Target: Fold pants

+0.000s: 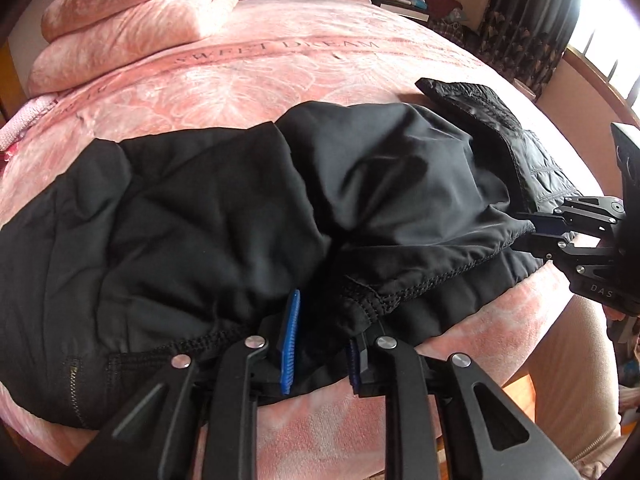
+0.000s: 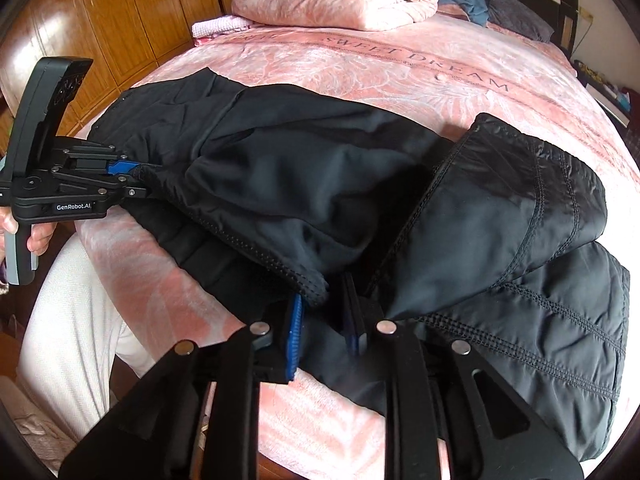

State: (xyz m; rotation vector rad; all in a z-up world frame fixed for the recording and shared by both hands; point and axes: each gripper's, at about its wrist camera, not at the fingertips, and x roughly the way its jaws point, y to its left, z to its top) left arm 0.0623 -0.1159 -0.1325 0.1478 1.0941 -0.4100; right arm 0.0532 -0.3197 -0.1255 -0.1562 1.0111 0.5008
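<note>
Pants lay lengthwise along the bed's near edge; left gripper and right gripper jaws slightly parted, hem fabric loosely between, right gripper nearer the waistband.

Black pants lie on a pink bed with a leaf pattern; blue pads line the black fingers.

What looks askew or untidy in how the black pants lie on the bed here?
The black pants lie bunched, not flat: the folded-over layer humps up with deep creases, and its stitched edge runs slanted. The pink bedspread looks undisturbed.
</note>
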